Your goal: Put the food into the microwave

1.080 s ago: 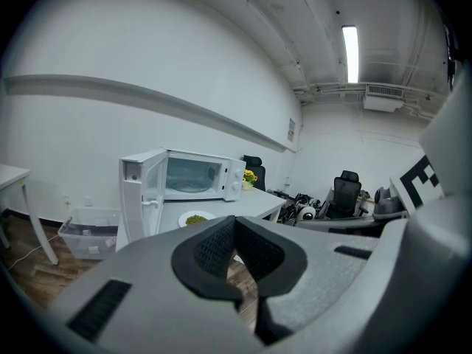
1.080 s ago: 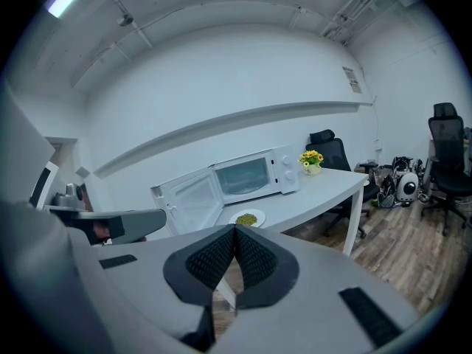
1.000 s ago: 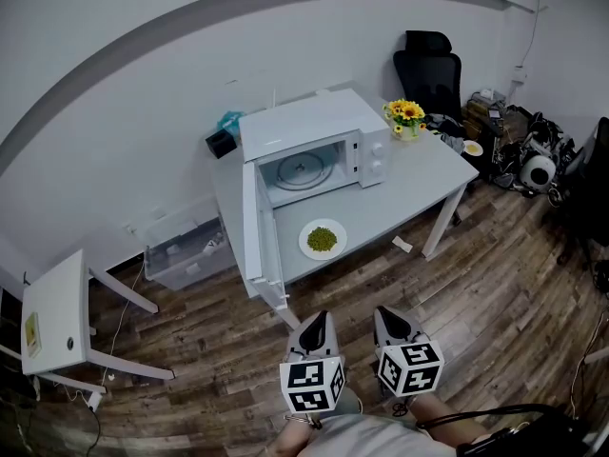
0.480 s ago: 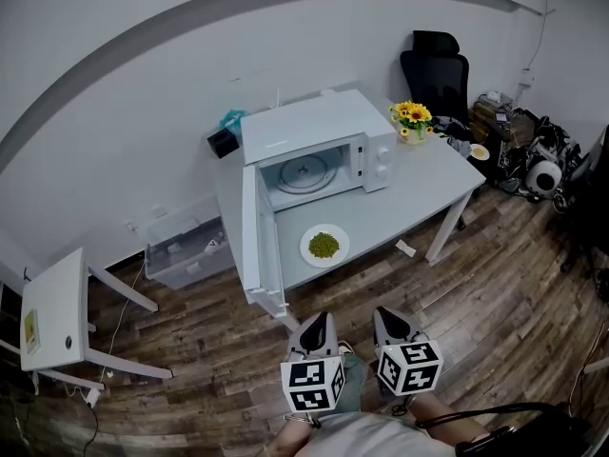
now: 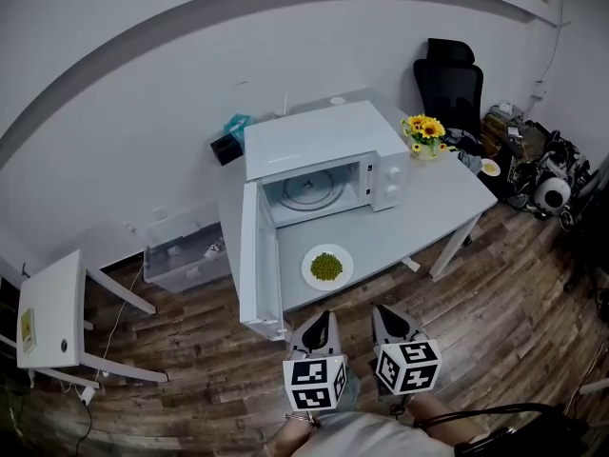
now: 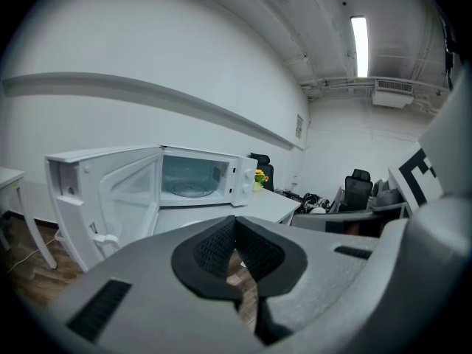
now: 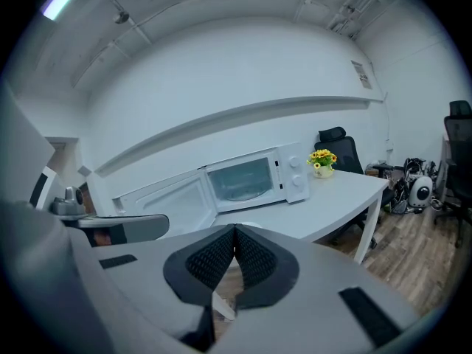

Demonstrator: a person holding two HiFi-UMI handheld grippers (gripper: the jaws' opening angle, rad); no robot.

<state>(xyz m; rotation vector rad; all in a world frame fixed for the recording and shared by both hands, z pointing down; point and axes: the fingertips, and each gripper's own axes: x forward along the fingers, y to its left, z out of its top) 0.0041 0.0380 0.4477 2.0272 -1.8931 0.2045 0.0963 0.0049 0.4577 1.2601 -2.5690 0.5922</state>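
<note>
- The food (image 5: 325, 265), a heap of small green pieces, lies in the middle of a white plate (image 5: 312, 276).
- The plate rests on the white table (image 5: 433, 193) near its front edge, not in the oven. It sits just in front of the oven's open mouth and just right of the open door.
- The microwave (image 5: 319, 141) stands on the left half of the table, toward the rear edge, with its control panel and two knobs at its right end.
- Its door (image 5: 259, 265) is swung fully open to the left and reaches out past the table's front edge. The glass turntable (image 5: 309, 188) inside is bare.
- The left gripper (image 5: 321, 316) is held low by the person's body, short of the front edge and over the wooden floor (image 5: 495, 293), pointing toward the table. Its own view shows the two dark pads pressed together at the tips with nothing between them.
- The right gripper (image 5: 385, 312) is just beside it at the same height, pointing the same way. Its pads likewise meet and it carries nothing.
- A small pot of yellow flowers (image 5: 425, 131) stands near the table's rear right corner, right of the microwave.
- A black box (image 5: 224, 147) sits at the rear left corner behind the microwave.
- A black office chair (image 5: 452, 69) stands beyond the right end of the table.
- A clear plastic bin (image 5: 186, 250) sits on the floor left of the table, and a small white side table (image 5: 52, 317) is farther left.
</note>
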